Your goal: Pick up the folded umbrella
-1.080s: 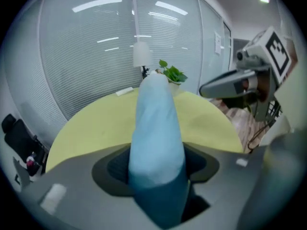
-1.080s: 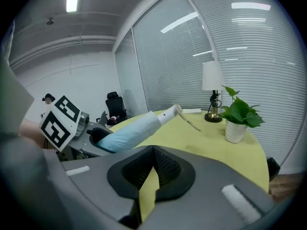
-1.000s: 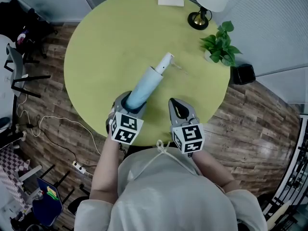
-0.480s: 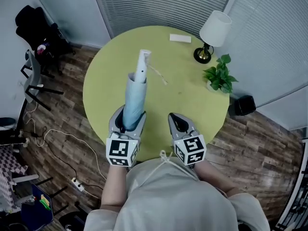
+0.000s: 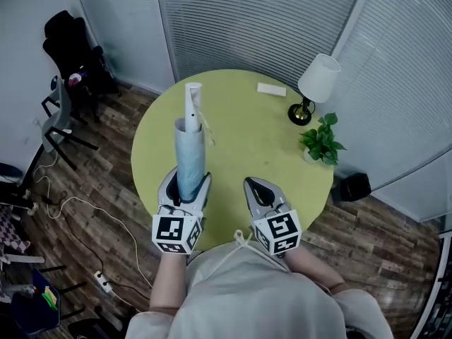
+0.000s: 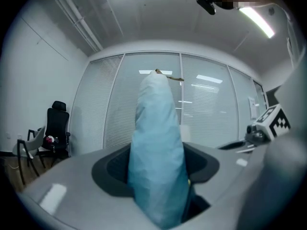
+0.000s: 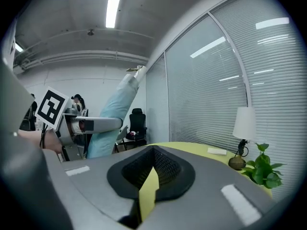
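- Round yellow-green worktop (image 5: 282, 161) stood on a wood floor before blind-covered glass walls, with a black office chair (image 5: 67, 41) at far left.
- Left gripper (image 5: 186, 183) was clamped on the pale blue folded umbrella (image 5: 189, 147), held in the air over the worktop's left side, white handle pointing far.
- Right gripper (image 5: 252, 186) hovered near it, jaws together and empty.
- Lamp (image 5: 316, 80) and potted plant (image 5: 321, 143) stood at the right edge.

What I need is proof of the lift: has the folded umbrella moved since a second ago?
Yes. The folded umbrella, held by the left gripper, rose and swung away from the lamp; its handle now crosses the far-left rim of the table.
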The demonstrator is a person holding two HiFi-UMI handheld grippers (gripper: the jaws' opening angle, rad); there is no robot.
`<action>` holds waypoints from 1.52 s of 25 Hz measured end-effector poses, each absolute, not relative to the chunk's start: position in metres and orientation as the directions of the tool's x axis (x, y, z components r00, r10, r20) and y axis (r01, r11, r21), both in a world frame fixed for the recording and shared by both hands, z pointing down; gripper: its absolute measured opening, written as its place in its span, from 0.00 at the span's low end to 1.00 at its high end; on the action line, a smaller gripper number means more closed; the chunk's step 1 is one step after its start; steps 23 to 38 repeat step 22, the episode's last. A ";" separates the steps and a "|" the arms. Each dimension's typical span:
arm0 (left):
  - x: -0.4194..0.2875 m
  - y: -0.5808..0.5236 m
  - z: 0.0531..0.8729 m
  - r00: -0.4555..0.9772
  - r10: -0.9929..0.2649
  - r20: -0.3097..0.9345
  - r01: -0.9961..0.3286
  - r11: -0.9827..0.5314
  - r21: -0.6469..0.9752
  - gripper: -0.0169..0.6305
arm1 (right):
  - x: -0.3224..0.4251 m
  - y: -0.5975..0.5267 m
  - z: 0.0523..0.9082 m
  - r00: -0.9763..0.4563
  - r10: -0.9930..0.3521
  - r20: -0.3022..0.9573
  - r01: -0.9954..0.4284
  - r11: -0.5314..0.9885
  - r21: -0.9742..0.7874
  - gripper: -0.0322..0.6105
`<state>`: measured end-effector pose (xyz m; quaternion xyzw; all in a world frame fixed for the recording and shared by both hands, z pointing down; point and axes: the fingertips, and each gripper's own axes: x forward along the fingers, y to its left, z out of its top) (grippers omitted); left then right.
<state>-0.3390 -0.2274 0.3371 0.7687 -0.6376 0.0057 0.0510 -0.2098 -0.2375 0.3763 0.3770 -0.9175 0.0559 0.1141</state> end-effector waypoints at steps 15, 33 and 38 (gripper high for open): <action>-0.339 -0.228 0.337 0.173 -0.982 0.076 -0.983 -0.168 0.068 0.47 | -0.212 -0.247 0.376 -0.675 -0.694 0.250 -0.716 0.699 0.008 0.05; -0.340 -0.229 0.339 0.173 -0.982 0.079 -0.984 -0.168 0.063 0.47 | -0.214 -0.249 0.378 -0.668 -0.699 0.257 -0.721 0.693 0.010 0.05; -0.340 -0.229 0.339 0.173 -0.982 0.079 -0.984 -0.168 0.063 0.47 | -0.214 -0.249 0.378 -0.668 -0.699 0.257 -0.721 0.693 0.010 0.05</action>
